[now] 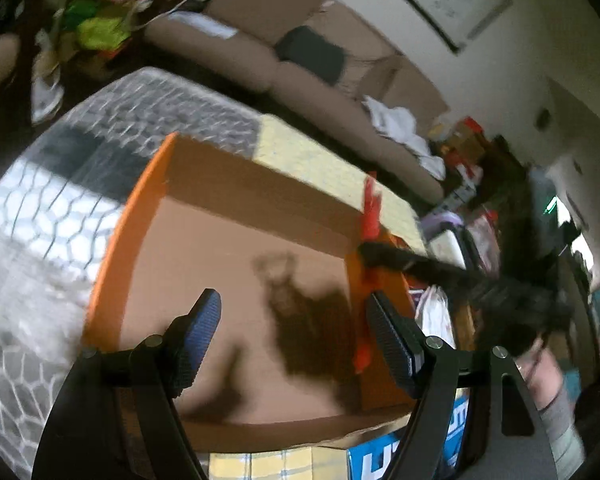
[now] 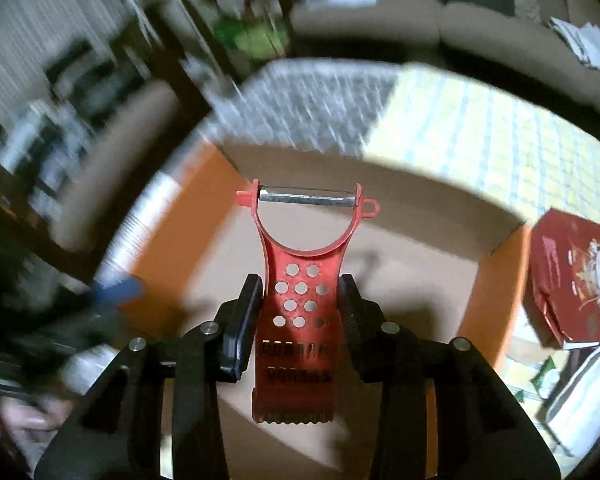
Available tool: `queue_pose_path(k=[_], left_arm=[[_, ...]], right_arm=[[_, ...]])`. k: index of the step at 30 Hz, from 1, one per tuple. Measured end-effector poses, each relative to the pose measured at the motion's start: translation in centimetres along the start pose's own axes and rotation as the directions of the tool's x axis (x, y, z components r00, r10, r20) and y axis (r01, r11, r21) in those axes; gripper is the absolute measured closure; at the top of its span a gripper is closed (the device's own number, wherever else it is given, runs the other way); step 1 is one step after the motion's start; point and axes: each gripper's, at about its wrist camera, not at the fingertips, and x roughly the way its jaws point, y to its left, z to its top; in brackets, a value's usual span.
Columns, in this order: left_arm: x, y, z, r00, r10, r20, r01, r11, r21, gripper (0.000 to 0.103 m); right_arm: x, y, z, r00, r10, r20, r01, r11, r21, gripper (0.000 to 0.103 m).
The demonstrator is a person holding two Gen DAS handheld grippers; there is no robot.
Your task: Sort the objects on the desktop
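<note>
Over the seemingly bare cardboard box, the right gripper clamps a red peeler; left gripper gapes wide.

left hand-held gripper: jaws spread, nothing between | right hand-held gripper: jaws clamped, load held

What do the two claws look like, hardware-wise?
Both match: the left claw and the right claw have matte black angular linkage arms with silver pivot pins. Ribbed finger pads, bluish on the left claw, black on the right. No cables or markings visible.
</note>
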Motion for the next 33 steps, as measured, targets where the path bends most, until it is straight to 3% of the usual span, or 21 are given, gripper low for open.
queue_pose_path(k=[3,5,10,12,14,15,16,18,21,24,26,28,29,30,33], left_arm=[[-0.4,-2.7,-0.2,0.997,-0.073,0.028,0.069,0.992,0.110,0.024],[-0.8,-4.1,-0.5,0.993,-0.111,0.044,0.103,0.982,0.161,0.018],[-1.9,-6.6,-0.8,0.979,-0.186,0.088,0.161,0.958,0.239,0.015],[-2.4,-7.1,-1.0,0.973,-0.205,0.102,0.173,0.950,0.261,0.015],[-2.5,-7.2,-1.0,0.977,-0.173,0.125,0.133,0.950,0.282,0.017],[-2.6,-7.2,-1.1,0.977,-0.163,0.135,0.118,0.950,0.290,0.024],[-2.8,-7.2,-1.0,0.978,-0.150,0.147,0.101,0.949,0.300,0.050],[-2.9,-7.2,-0.9,0.980,-0.126,0.152,0.074,0.948,0.310,0.089],[-3.5,-7.4,-1.1,0.974,-0.069,0.215,-0.004,0.947,0.321,0.093],[-4.5,-7.4,-0.8,0.957,-0.022,0.288,-0.075,0.944,0.320,0.093],[-4.9,-7.5,-0.8,0.937,0.060,0.344,-0.180,0.927,0.329,0.093],[-5.3,-8.1,-1.2,0.893,0.164,0.420,-0.320,0.886,0.335,0.093],[-5.5,-8.4,-1.3,0.877,0.184,0.444,-0.355,0.871,0.340,0.093],[-5.6,-8.8,-1.6,0.849,0.220,0.480,-0.414,0.842,0.346,0.093],[-5.1,-11.3,-3.3,0.695,0.353,0.626,-0.664,0.649,0.372,0.093]], right_arm=[[-3.6,0.3,1.3,0.995,0.037,0.091,-0.038,0.999,0.012,0.066],[-4.6,0.8,1.9,0.991,0.044,0.125,-0.044,0.999,-0.003,0.066],[-6.7,3.1,1.9,0.985,-0.009,0.173,0.022,0.997,-0.073,0.066],[-7.4,3.7,1.5,0.984,0.032,0.178,-0.019,0.997,-0.074,0.066],[-7.7,4.0,0.9,0.979,0.109,0.173,-0.103,0.994,-0.042,0.066],[-7.8,4.2,0.7,0.975,0.141,0.172,-0.138,0.990,-0.027,0.066],[-7.9,4.2,0.5,0.972,0.158,0.176,-0.157,0.987,-0.021,0.066],[-7.7,4.1,0.3,0.966,0.183,0.182,-0.185,0.983,-0.004,0.068],[-7.3,4.1,0.0,0.957,0.224,0.184,-0.231,0.973,0.015,0.068],[-6.2,3.8,-0.2,0.965,0.208,0.158,-0.215,0.976,0.033,0.064],[-6.6,3.3,-0.3,0.963,0.199,0.181,-0.212,0.975,0.058,0.059],[-7.4,2.9,-0.4,0.954,0.208,0.215,-0.229,0.971,0.074,0.052],[-7.8,2.8,-0.3,0.948,0.220,0.229,-0.243,0.967,0.078,0.046],[-8.0,2.7,-0.2,0.945,0.231,0.232,-0.256,0.963,0.084,0.040],[-8.4,1.9,0.3,0.893,0.375,0.248,-0.418,0.896,0.151,0.040]])
